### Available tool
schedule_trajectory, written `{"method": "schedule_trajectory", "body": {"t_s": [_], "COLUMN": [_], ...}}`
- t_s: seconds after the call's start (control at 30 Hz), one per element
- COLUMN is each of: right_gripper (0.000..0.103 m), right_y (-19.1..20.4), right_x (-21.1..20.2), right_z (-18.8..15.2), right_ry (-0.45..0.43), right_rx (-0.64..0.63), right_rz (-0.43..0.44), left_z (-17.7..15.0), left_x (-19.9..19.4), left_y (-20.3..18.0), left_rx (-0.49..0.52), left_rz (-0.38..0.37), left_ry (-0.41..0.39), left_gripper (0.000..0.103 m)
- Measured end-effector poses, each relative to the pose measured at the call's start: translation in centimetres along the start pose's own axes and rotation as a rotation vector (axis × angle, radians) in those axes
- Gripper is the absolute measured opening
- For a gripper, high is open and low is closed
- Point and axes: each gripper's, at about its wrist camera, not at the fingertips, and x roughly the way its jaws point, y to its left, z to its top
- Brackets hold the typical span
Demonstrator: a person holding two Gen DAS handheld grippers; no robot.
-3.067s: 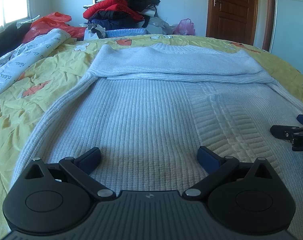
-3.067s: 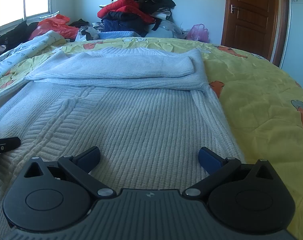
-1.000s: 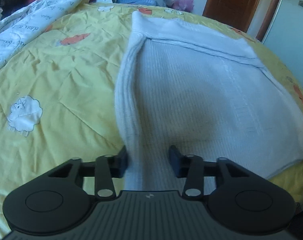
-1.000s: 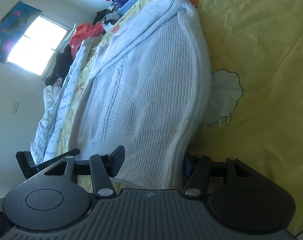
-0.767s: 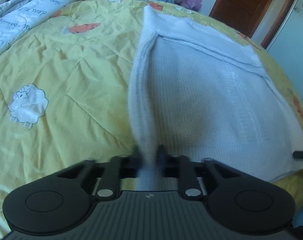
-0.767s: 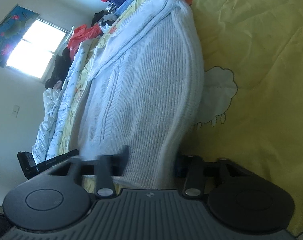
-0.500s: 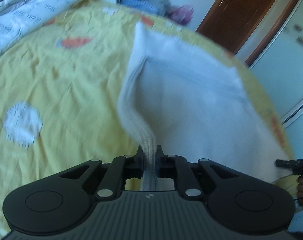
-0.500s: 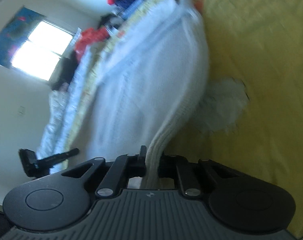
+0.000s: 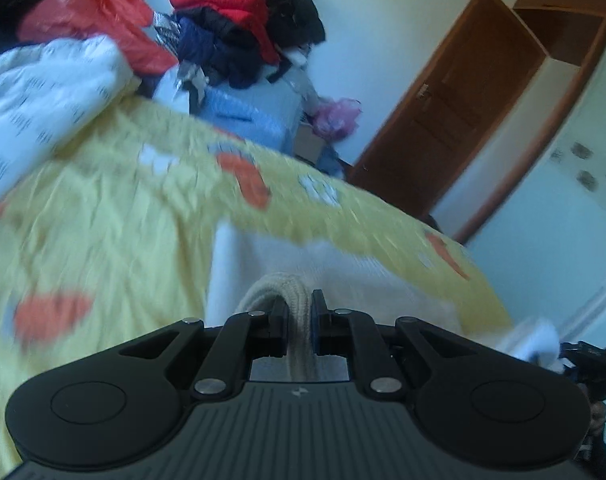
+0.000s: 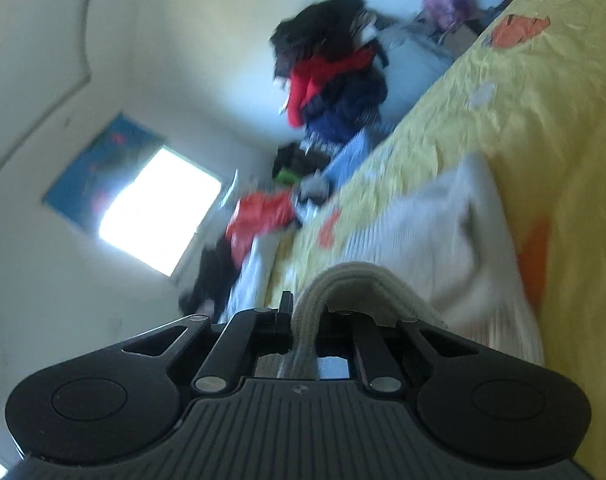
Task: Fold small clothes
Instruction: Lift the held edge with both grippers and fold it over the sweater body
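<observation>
White ribbed knit sweater (image 9: pixel 303 312): hem pinched in left gripper (image 9: pixel 297 318) and right gripper (image 10: pixel 305 314) fingers; carry both corners level toward the bed's (image 9: pixel 103 216) far edge.

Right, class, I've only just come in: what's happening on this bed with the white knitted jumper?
A person with a gripper in each hand is folding a white knitted sweater on a yellow bedspread. The left gripper and the right gripper are each shut on a bunched, ribbed edge of it, lifted off the bed, with the rest trailing onto the bedspread. Both views are blurred. A pile of clothes sits beyond the bed.
</observation>
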Motion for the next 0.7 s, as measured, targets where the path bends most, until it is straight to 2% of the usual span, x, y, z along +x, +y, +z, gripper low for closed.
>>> {"method": "schedule_trajectory", "body": {"t_s": [0.13,0.23,0.33,0.37,0.43,0.47,0.5,0.53,0.6,0.63,0.7], "right_gripper": [0.014,0.015,0.019,0.033,0.044,0.058,0.074,0.08,0.081,0.081,0.081], "right_y": [-3.7,-6.9,-9.5,-10.0,-10.1,-9.8,-9.2,-8.4,-6.9,-6.2,-5.2], "right_x": [6.1,10.3,13.4,13.8,13.1,12.4,11.5,10.5,8.3,7.3,4.5], "right_z": [4.9,6.8,6.8,6.8,6.4,6.3,6.2,6.0,5.2,4.6,2.8], "right_ry": [-0.032,-0.012,0.016,0.017,-0.03,-0.071,-0.116,-0.157,-0.188,-0.188,-0.192], "right_rx": [0.051,0.092,0.116,0.133,0.163,0.161,0.149,0.13,0.091,0.077,0.048], "right_rz": [-0.1,-0.213,-0.317,-0.333,-0.313,-0.304,-0.29,-0.281,-0.253,-0.232,-0.2], "left_z": [3.3,4.4,5.4,5.9,6.8,7.0,7.2,7.3,6.5,6.0,3.7], "left_x": [7.6,12.8,15.7,16.0,15.5,14.9,14.0,13.2,10.1,9.0,6.1], "left_y": [0.5,1.3,2.1,2.4,2.8,3.0,3.4,3.7,3.8,3.6,3.3], "left_rx": [-0.014,-0.016,-0.07,-0.097,-0.162,-0.187,-0.222,-0.25,-0.272,-0.267,-0.256], "left_rz": [0.081,0.161,0.128,0.111,0.053,0.011,-0.036,-0.053,-0.003,0.026,0.051], "left_ry": [0.009,0.033,0.072,0.094,0.098,0.088,0.082,0.065,-0.04,-0.084,-0.12], "left_gripper": [0.01,0.01,0.014,0.016,0.024,0.028,0.042,0.069,0.091,0.091,0.091]}}
